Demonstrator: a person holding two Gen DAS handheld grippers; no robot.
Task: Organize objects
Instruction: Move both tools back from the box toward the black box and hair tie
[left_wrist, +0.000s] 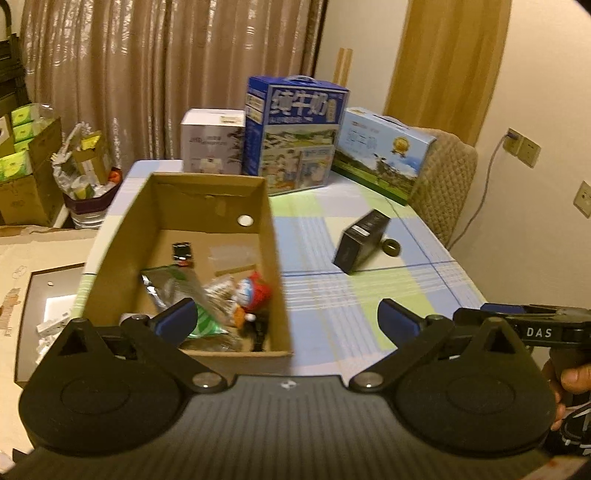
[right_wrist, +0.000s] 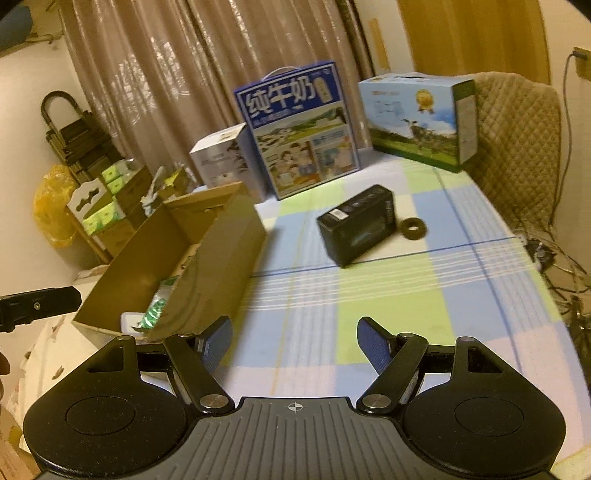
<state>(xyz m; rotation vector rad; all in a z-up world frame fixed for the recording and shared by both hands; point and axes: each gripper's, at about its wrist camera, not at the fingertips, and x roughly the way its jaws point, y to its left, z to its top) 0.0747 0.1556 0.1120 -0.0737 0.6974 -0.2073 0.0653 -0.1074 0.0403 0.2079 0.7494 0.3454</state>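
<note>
An open cardboard box (left_wrist: 207, 199) (right_wrist: 221, 243) stands on the checked tablecloth at the left. Inside lie a green foil packet (left_wrist: 173, 284), a small blue and red cartoon figure (left_wrist: 253, 291) and other small items. My left gripper (left_wrist: 286, 319) hangs open over the box's near right corner, nothing between its fingers. A black box (left_wrist: 360, 240) (right_wrist: 356, 225) lies on the cloth further right, with a dark ring (left_wrist: 391, 246) (right_wrist: 413, 229) beside it. My right gripper (right_wrist: 293, 341) is open above bare cloth, well short of the black box.
Along the table's far edge stand a white carton (left_wrist: 212, 140), a tall blue milk carton (left_wrist: 295, 133) (right_wrist: 299, 129) and a lower blue-green carton (left_wrist: 384, 151) (right_wrist: 419, 118). A quilted chair back (right_wrist: 517, 147) is at the right. Boxes and bags crowd the floor at the left.
</note>
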